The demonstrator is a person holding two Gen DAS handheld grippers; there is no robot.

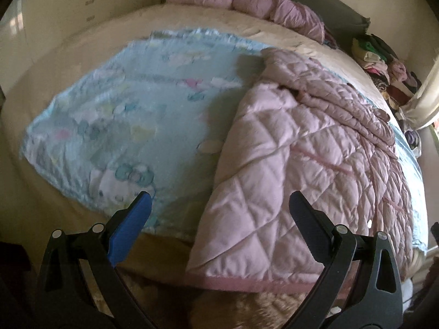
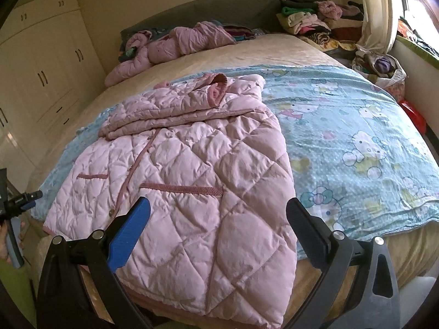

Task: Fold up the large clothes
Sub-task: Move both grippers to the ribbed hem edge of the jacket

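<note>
I am looking into a home bedroom. A wide bed (image 2: 225, 52) fills the room, its grey headboard (image 2: 208, 8) against the far wall. Over the bed's near half lies a light blue cartoon-print blanket (image 2: 356, 126). Beside the bed stand cream built-in wardrobes (image 2: 49, 63) with dark handles. Piled clothes (image 2: 315, 19) sit beside the bed's head end, with a curtain (image 2: 376, 13) and bright window just beyond them.

Two handheld black plastic grippers, left gripper (image 1: 219, 213) and right gripper (image 2: 218, 215): curved black arms, silver round rivets at the joints, one blue-faced finger (image 1: 131, 226), one dark finger (image 1: 311, 224) each.
</note>
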